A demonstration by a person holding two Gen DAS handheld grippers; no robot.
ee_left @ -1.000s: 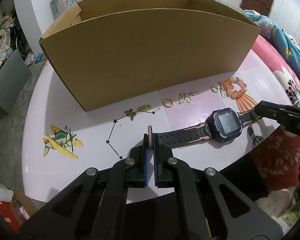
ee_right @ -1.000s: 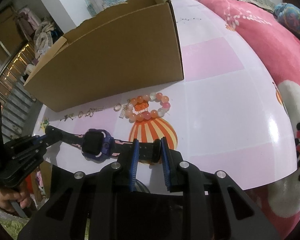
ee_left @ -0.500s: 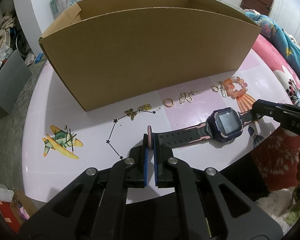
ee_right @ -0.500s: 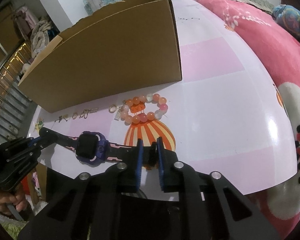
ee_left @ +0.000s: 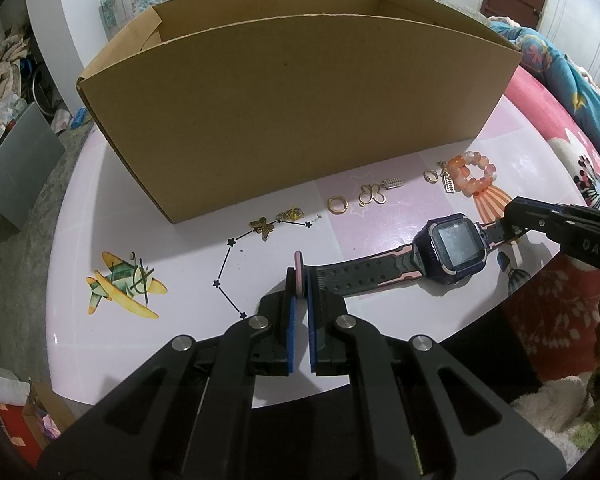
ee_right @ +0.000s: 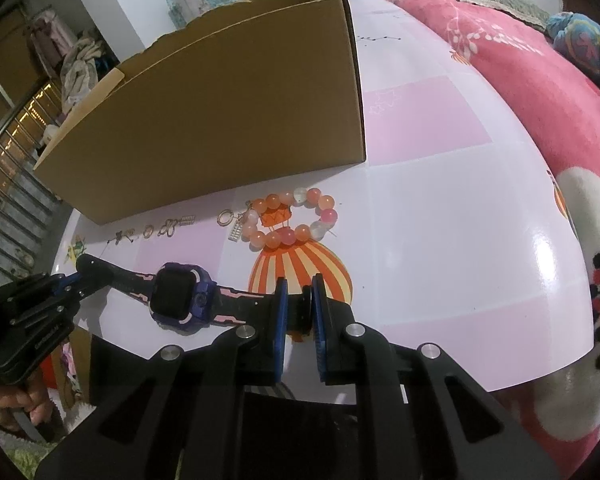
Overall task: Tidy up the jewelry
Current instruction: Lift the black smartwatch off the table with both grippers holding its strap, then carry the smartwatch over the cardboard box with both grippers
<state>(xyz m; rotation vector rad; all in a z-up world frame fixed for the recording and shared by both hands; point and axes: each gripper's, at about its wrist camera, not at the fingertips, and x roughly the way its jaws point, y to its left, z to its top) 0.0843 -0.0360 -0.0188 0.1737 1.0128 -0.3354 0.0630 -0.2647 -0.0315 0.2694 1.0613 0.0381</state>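
step: two-handed lift of smartwatch [ee_left: 456,250], lower right of left view | left gripper [ee_left: 300,300] pinching its strap tip | right gripper [ee_right: 298,312] pinching its other strap end | next: you raise both together, clear the cardboard box [ee_left: 292,120] wall, drop inside

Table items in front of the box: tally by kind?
Watches: 1, the watch
Bead bracelets: 1, the bracelet
Gold rings: 2, ring and ring
Butterfly charms: 1
Flower charms: 1
Other small charms: 3
Total: 9
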